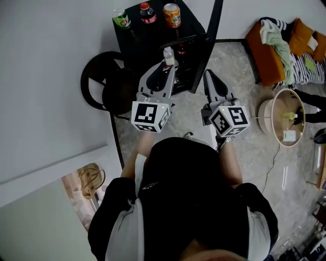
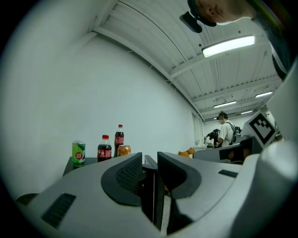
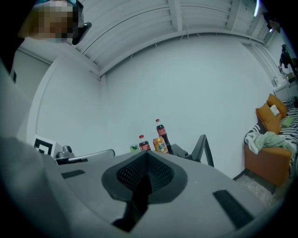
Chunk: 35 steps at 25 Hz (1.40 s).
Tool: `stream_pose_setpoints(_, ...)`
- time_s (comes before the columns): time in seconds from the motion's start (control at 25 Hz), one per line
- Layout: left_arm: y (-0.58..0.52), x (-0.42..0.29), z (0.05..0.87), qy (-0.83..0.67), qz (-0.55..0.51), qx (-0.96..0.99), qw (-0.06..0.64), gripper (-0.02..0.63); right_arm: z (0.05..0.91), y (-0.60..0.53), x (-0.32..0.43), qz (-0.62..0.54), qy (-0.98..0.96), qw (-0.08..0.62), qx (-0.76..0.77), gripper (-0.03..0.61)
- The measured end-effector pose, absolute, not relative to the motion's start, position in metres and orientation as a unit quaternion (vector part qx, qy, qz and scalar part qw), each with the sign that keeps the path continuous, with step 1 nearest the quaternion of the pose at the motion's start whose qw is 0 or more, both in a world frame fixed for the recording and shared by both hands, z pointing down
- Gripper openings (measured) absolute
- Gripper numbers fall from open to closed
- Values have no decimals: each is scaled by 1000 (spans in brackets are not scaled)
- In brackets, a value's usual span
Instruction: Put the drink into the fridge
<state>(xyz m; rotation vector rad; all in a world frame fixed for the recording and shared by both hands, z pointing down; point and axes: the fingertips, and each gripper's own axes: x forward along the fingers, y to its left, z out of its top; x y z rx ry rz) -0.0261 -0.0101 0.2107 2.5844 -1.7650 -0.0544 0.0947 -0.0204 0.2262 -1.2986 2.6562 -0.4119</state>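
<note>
Standing upright at the left edge of the black fridge's (image 1: 189,18) top, the green drink can (image 1: 121,18) lies ahead of the nearer left gripper (image 1: 165,69), jaws slightly apart; the right gripper (image 1: 209,76) is closed, empty.

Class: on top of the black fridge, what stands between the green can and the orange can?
A red-capped cola bottle stands between the green can and the orange can; the head view shows it clearest.
</note>
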Motion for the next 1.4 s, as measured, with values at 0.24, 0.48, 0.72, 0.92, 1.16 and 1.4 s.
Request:
stream_pose_setpoints(0.24,-51,-63,211,-551,-17,834,13,155,227,-58,62,-138,880,71,-450,14)
stream_pose_setpoints(0.48,-95,-109,208,-534,-16,845,10,230,229,-86,15,-137,876,63,-458,14)
stream_pose_setpoints(0.72,-144,-144,203,-518,-5,855,1,262,236,-109,-2,-139,858,53,-492,14)
stream_pose_setpoints(0.92,-182,-151,204,-497,11,868,-2,286,240,-120,-5,-140,838,45,-525,14)
stream_pose_setpoints(1.16,-213,-150,215,-473,14,881,7,318,245,-128,-19,-139,827,27,-544,14)
stream_pose_setpoints(1.4,-240,-155,231,-459,16,888,20,324,256,-135,-22,-141,814,3,-563,14)
